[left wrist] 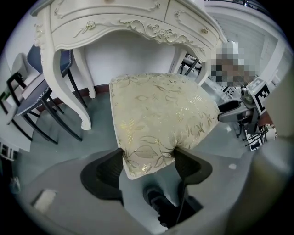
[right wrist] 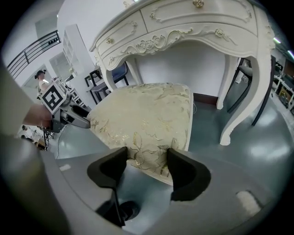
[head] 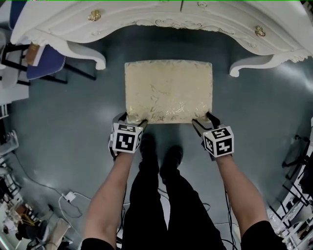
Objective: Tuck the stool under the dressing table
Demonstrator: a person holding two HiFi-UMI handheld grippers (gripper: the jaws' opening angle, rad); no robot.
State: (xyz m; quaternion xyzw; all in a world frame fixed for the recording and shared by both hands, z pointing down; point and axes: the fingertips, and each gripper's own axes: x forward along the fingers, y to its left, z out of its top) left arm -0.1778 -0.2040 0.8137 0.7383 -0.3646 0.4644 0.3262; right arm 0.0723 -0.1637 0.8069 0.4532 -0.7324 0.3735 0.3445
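The left gripper and right gripper each pinch a near corner of the cream, gold-patterned rectangular stool, long axis parallel to the carved white dressing table.

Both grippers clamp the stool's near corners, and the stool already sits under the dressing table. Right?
Not tucked yet: the head view shows the stool wholly in front of the dressing table. The left gripper and right gripper do clamp its near corners.
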